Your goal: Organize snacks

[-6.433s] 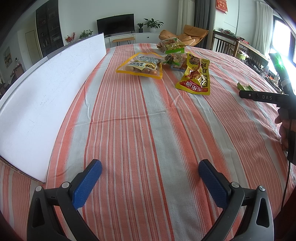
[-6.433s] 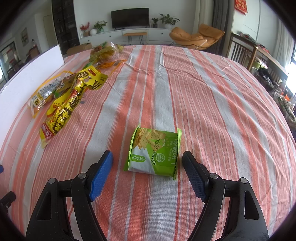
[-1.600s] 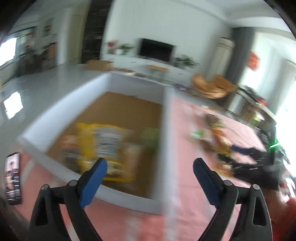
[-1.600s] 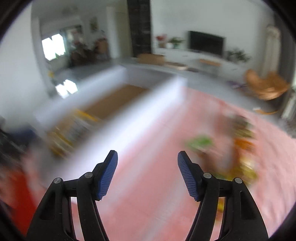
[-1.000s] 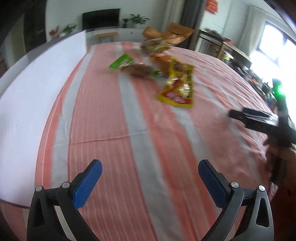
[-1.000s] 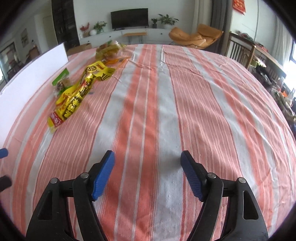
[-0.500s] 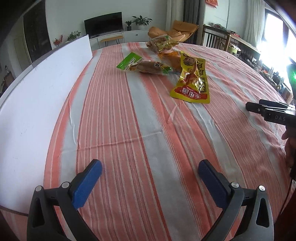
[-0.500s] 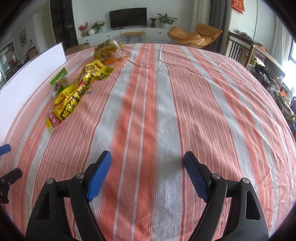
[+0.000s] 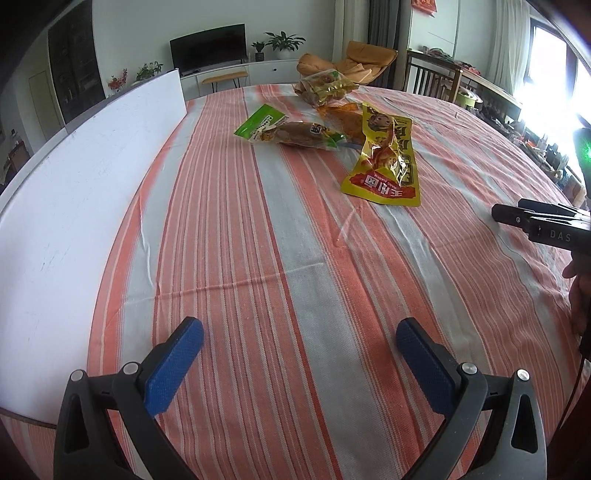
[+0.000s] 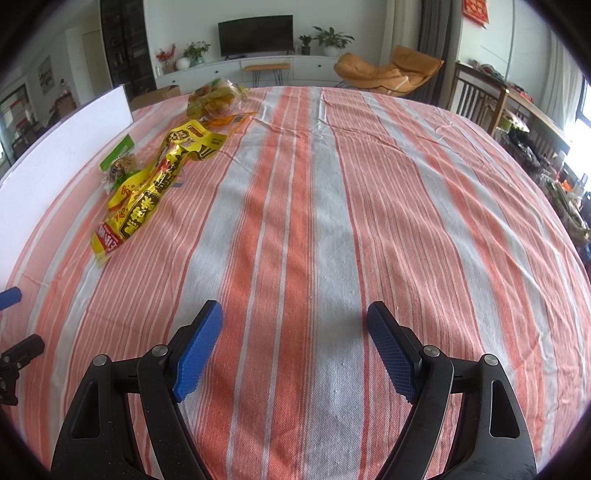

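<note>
While four snack packs (image 9: 384,162) lie clustered, tablecloth (image 9: 295,258) striped.

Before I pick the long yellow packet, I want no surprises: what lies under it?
The long yellow packet lies mostly on the striped tablecloth. Its far end overlaps an orange packet; anything else beneath is hidden.

We see a dark television (image 10: 255,36) on a long white cabinet (image 10: 229,70) against a white wall, an orange lounge chair (image 10: 391,72) nearby, bright windows (image 9: 550,70) at right.
</note>
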`<state>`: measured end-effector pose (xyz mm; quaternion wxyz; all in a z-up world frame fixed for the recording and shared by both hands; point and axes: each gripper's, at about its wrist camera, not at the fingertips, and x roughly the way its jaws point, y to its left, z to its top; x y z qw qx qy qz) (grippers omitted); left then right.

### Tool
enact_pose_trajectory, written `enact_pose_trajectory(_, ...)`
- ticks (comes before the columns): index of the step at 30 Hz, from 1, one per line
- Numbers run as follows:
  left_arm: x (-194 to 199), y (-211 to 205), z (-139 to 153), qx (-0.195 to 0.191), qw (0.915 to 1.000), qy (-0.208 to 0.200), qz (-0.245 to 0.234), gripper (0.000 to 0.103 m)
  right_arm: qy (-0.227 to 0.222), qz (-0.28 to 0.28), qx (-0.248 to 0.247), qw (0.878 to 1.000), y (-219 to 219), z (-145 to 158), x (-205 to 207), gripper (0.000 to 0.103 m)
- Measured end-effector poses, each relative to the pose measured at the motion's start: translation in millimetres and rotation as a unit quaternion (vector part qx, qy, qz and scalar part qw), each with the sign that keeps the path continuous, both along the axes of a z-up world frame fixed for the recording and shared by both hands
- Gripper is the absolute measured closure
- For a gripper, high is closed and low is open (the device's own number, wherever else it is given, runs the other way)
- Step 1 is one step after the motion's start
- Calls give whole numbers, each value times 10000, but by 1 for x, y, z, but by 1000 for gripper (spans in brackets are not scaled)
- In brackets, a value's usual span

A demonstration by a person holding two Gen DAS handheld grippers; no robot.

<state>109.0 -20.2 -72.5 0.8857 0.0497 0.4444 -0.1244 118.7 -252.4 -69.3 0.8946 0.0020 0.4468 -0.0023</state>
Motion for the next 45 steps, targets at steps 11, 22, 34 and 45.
enact_pose_trajectory(11,0,0,0,-1,10000,0,-12,0,0,0,-1,10000,0,0,0,20)
enact_pose_trajectory(22,2,14,4,157,9998,137,17,0,-1,0,0,10000,0,0,0,20)
enact_pose_trajectory(34,3,34,2,-17,9998,35,218,0,2,-5,-2,10000,0,0,0,19)
enact_pose_trajectory(45,3,34,2,-20,9998,35,215,0,350,317,1237,9912,65,29,59,19)
